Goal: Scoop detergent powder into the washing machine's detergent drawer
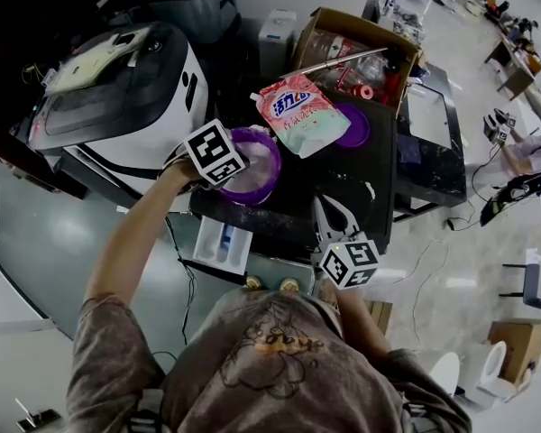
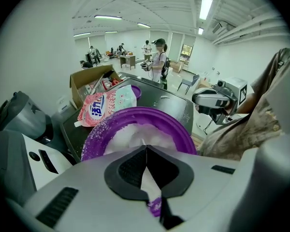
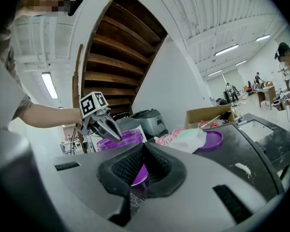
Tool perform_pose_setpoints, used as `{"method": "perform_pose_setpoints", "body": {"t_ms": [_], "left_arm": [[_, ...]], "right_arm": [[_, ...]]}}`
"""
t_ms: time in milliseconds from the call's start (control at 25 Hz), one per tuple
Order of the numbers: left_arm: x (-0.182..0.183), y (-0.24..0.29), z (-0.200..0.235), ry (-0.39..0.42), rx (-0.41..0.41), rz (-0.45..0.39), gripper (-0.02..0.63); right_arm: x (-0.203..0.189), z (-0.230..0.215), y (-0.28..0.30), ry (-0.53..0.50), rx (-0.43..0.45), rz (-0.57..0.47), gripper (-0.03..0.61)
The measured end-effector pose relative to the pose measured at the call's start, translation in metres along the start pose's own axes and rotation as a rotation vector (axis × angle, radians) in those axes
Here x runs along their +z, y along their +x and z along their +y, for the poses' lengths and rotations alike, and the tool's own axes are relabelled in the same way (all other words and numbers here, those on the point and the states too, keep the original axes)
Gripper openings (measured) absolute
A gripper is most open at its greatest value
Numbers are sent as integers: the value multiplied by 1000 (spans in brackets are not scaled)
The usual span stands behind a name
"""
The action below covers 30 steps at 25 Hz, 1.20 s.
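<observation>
A purple tub (image 1: 261, 165) of white detergent powder (image 2: 140, 132) stands at the left of the dark washing machine top (image 1: 343, 183). My left gripper (image 1: 239, 165) is shut on the tub's near rim (image 2: 154, 207). Close in front of the person, my right gripper (image 1: 325, 210) is shut on a purple scoop (image 3: 139, 174), whose bowl is hidden by the jaws. The white detergent drawer (image 1: 221, 242) stands pulled out below the tub. A pink detergent bag (image 1: 298, 111) lies behind the tub.
The tub's purple lid (image 1: 353, 124) lies beside the bag, and a cardboard box (image 1: 361, 52) of clutter stands behind it. A white and black appliance (image 1: 117, 97) is at the left. Spilt powder (image 3: 241, 168) dots the machine top. People stand far back in the hall.
</observation>
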<state>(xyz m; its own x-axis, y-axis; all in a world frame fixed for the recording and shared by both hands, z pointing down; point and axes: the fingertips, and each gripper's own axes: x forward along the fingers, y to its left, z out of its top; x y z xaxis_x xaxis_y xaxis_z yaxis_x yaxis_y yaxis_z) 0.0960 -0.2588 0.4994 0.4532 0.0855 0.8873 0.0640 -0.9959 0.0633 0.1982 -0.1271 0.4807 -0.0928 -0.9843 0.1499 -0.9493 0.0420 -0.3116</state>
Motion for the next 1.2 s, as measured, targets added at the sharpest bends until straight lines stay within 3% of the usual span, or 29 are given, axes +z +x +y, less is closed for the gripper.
{"method": "perform_pose_setpoints", "body": {"t_ms": [640, 1200], "left_arm": [[-7, -13, -23, -162, -132, -77, 22], [-17, -38, -25, -414, -185, -284, 23]], "right_arm": [[0, 8, 2, -18, 20, 4, -8], [-2, 22, 11, -23, 64, 16, -8]]}}
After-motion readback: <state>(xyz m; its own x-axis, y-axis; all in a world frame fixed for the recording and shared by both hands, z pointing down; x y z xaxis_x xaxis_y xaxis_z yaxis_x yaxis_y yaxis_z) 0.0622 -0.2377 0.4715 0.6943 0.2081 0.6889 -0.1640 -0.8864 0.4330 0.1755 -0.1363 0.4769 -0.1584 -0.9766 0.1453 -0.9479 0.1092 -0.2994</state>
